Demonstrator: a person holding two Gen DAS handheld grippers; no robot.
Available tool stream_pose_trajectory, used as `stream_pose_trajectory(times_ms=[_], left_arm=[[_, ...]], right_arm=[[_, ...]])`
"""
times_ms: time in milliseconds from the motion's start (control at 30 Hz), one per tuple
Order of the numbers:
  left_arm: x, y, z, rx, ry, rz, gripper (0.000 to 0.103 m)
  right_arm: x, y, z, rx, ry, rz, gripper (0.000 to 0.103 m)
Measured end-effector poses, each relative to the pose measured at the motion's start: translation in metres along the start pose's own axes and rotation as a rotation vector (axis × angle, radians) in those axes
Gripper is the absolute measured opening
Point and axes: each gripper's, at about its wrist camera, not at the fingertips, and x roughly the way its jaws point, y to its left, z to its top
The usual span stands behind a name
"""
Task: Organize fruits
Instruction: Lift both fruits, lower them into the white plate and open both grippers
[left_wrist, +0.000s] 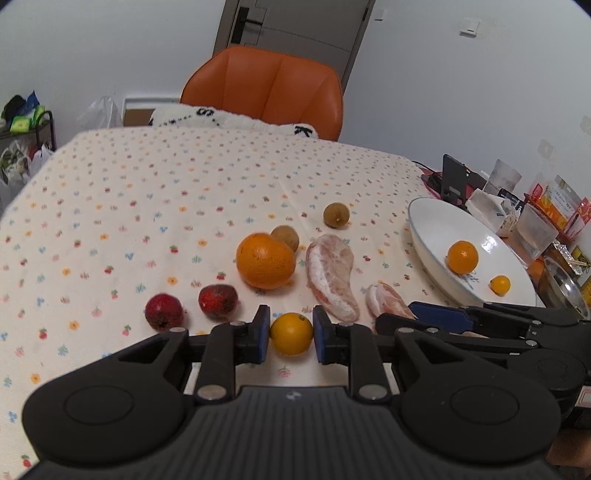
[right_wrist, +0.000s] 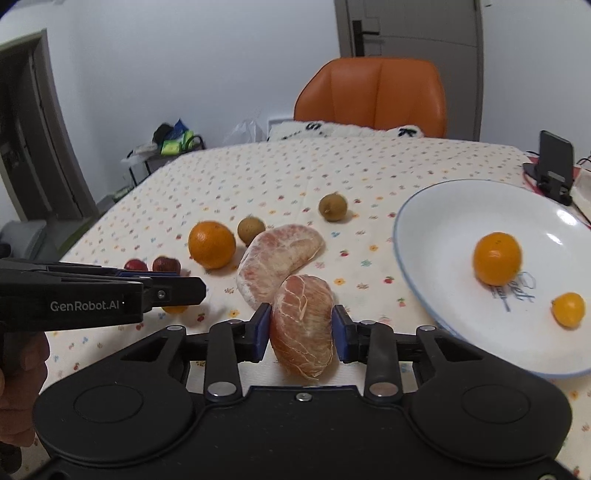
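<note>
Left wrist view: the left gripper (left_wrist: 291, 334) has its blue pads either side of a small orange citrus (left_wrist: 291, 333), probably a kumquat, on the floral tablecloth (left_wrist: 147, 206). The pads look touching or a hair off; I cannot tell whether they have closed on it yet. It is round, smooth-skinned and light, so it may roll or squirt out; pads belong across its widest middle, with modest pressure.

In the right wrist view the right gripper (right_wrist: 301, 326) straddles a peeled pomelo segment (right_wrist: 303, 328), one pad against it, the other just beside; whether the grip is firm I cannot tell. This piece is soft, moist and easily torn, so it is best taken across its thick middle, gently.

Outward from there: a larger pomelo segment (right_wrist: 277, 254) touching the first, a big orange (left_wrist: 265, 260), two brown longan-like fruits (left_wrist: 285, 238) (left_wrist: 336, 215), and two dark red fruits (left_wrist: 163, 311) (left_wrist: 218, 301) near the left gripper. To the right stands a white plate (right_wrist: 443, 206), already holding a mandarin (right_wrist: 497, 257) and another small citrus (right_wrist: 569, 309). Most fruit is not yet on it.
</note>
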Motion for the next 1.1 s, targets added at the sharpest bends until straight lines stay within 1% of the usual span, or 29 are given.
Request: stream_pose_trajectory(times_ms=[300, 633, 1100], left_arm=[[-0.010, -0.030, 0.005, 0.040, -0.027, -0.017, 0.022], [-0.016, -0.058, 0.012, 0.086, -0.051, -0.027, 0.022], [-0.017, -0.092, 0.023, 0.142, -0.068, -0.041, 0.022]], right_arm=[[-0.032, -0.015, 0.000, 0.034, -0.057, 0.012, 0.033], [-0.053, -0.032, 0.001, 0.066, -0.109, 0.004, 0.033], [-0.077, -0.064, -0.004, 0.132, -0.168, -0.051, 0.033]])
